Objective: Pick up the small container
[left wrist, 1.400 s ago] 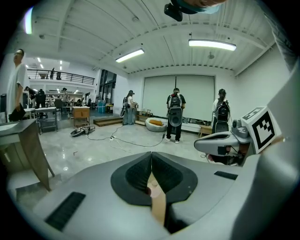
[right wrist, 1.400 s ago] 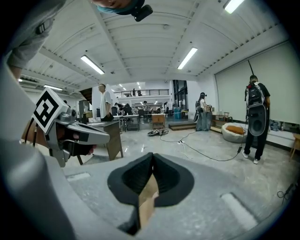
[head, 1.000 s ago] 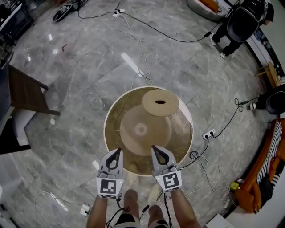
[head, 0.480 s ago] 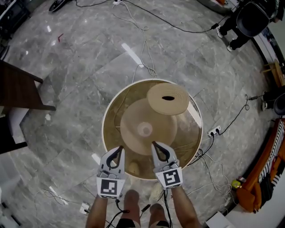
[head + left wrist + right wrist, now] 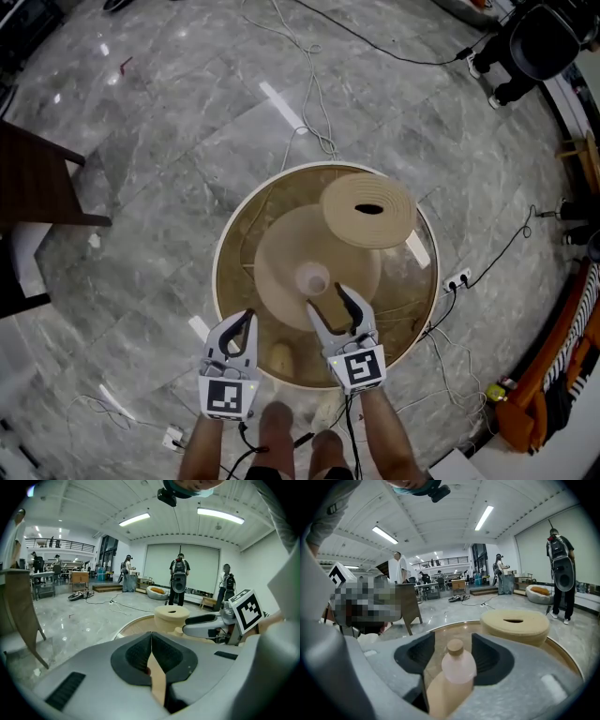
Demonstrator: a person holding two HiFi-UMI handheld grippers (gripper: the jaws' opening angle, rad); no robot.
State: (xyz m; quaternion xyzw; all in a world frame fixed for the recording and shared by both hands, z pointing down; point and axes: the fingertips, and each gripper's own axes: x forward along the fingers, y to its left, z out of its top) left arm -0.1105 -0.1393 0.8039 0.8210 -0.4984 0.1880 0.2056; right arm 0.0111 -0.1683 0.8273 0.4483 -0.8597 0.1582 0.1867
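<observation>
The small container (image 5: 312, 278) is a pale pink translucent bottle with a tan cap, standing upright at the middle of the round glass table (image 5: 234, 234). My right gripper (image 5: 328, 298) is just short of it, and its jaws are opening. In the right gripper view the container (image 5: 458, 665) stands in line with the gap of the right gripper (image 5: 453, 652), and the pads do not touch it. My left gripper (image 5: 247, 319) hovers over the table's near edge, to the left. Its jaws are shut on nothing in the left gripper view (image 5: 151, 641).
A thick beige disc with a slot (image 5: 368, 210) lies on the table's far right side, beyond the container. A dark wooden chair (image 5: 37, 183) stands at the left. Cables and a power strip (image 5: 457, 278) lie on the marble floor. People (image 5: 539, 42) stand at the far right.
My right gripper has gone from shut to open and moved forward to the container. The left gripper stays shut in about the same place.
</observation>
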